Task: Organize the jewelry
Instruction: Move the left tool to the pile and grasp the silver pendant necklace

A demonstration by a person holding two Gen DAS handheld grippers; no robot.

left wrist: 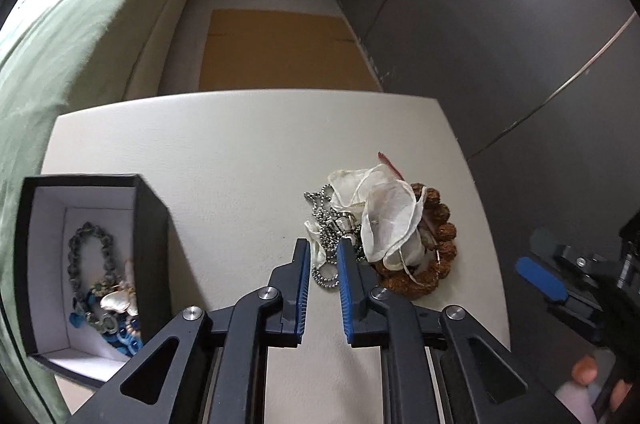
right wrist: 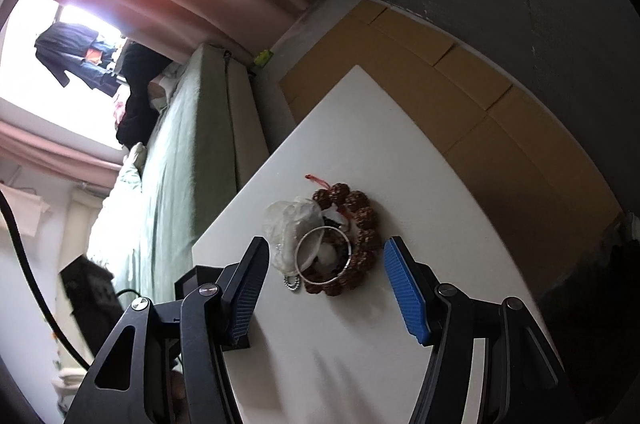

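My left hand-held gripper [left wrist: 323, 253] sits low at the near edge of the jewelry pile [left wrist: 380, 228], its blue pads narrowed around a loop of the ball chain [left wrist: 326, 224]. I can't tell whether they've actually pinched it, so I'm calling that unsettled. My right hand-held gripper [right wrist: 326, 264] hangs above the same pile, spread wide and holding nothing, framing the silver bangle [right wrist: 323, 256], probably lined up for a later pick. The pile itself is a tangle: white gauze pouches [left wrist: 384, 208] lie over the chain, with the brown bead bracelet [left wrist: 432, 248] underneath, so I'd tease the chain out slowly. Left of the pile, on the same white surface [left wrist: 240, 152], stands the black box [left wrist: 92, 264], open, with bracelets and blue pieces inside. Beyond it runs the bed [left wrist: 80, 36].
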